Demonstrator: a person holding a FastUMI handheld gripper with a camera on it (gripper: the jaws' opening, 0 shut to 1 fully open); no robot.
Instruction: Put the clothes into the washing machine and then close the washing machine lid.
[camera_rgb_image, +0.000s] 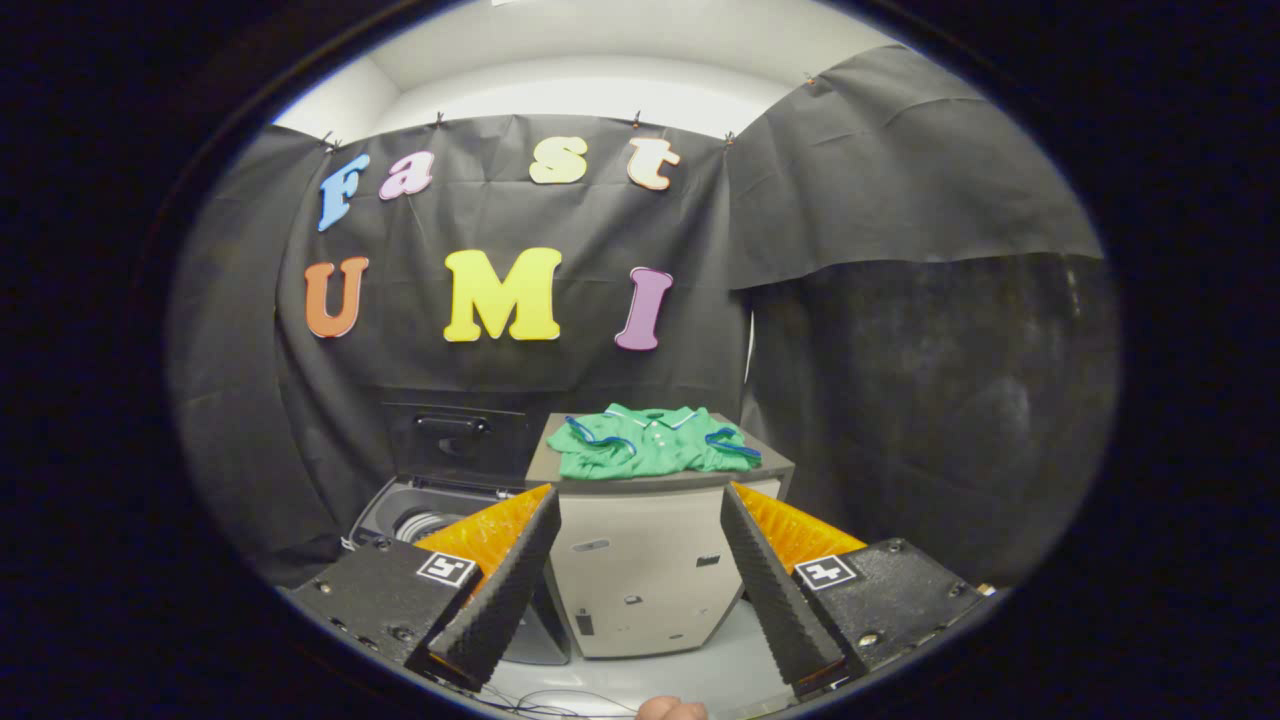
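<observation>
Lighting is uneven. Brightest light falls from above, on the pale ceiling beyond the booth wall (520, 300). My green shirt (650, 442) is well lit and sharp. The right-hand cloth sits in deep shadow, detail lost. Fisheye bending is strong toward the edges. My gripper (640, 560), fingers spread apart, appears near and slightly soft.

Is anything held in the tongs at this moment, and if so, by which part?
Nothing is held. The tongs stand open with an empty gap; the folded green polo shirt lies beyond them on the grey cabinet top, untouched.
</observation>
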